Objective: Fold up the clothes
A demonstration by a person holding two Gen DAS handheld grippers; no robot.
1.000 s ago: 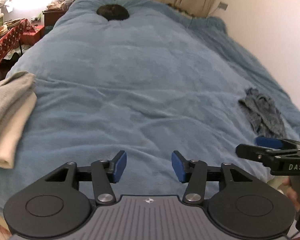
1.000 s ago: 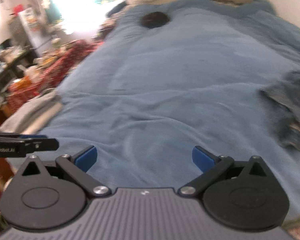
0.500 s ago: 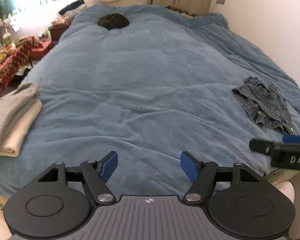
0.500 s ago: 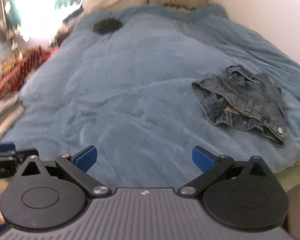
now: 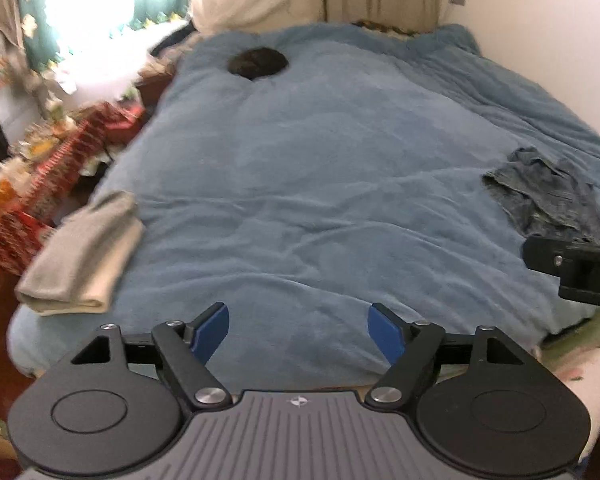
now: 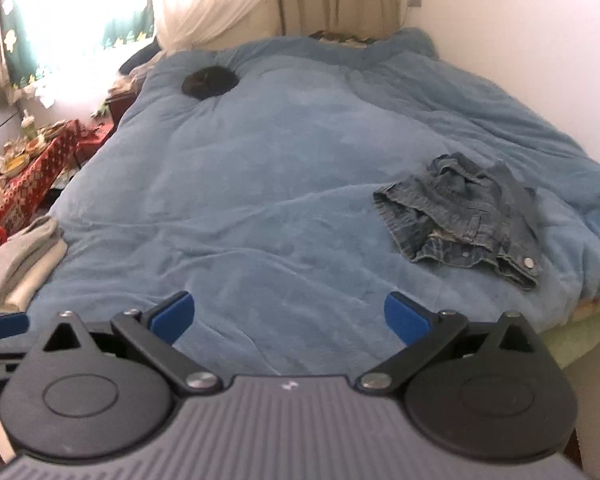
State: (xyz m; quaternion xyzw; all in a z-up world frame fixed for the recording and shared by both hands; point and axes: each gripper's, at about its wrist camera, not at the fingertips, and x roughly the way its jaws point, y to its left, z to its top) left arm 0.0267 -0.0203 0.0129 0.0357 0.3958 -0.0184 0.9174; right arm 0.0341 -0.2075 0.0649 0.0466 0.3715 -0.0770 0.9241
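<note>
Two grippers hung over the foot of the bed with nothing in either — my left gripper (image 5: 298, 330) had its jaws opening, already wide, and the right gripper (image 6: 288, 318) stood wide too. Beyond them, on the blue duvet (image 6: 268, 184), the crumpled denim garment (image 6: 466, 218) lay toward the right edge, well apart from the folded stack (image 5: 82, 256) at the left edge. I judged the denim stiff and fairly heavy, unlikely to slip — best taken at the thick waistband by the metal button (image 6: 528, 263).
</note>
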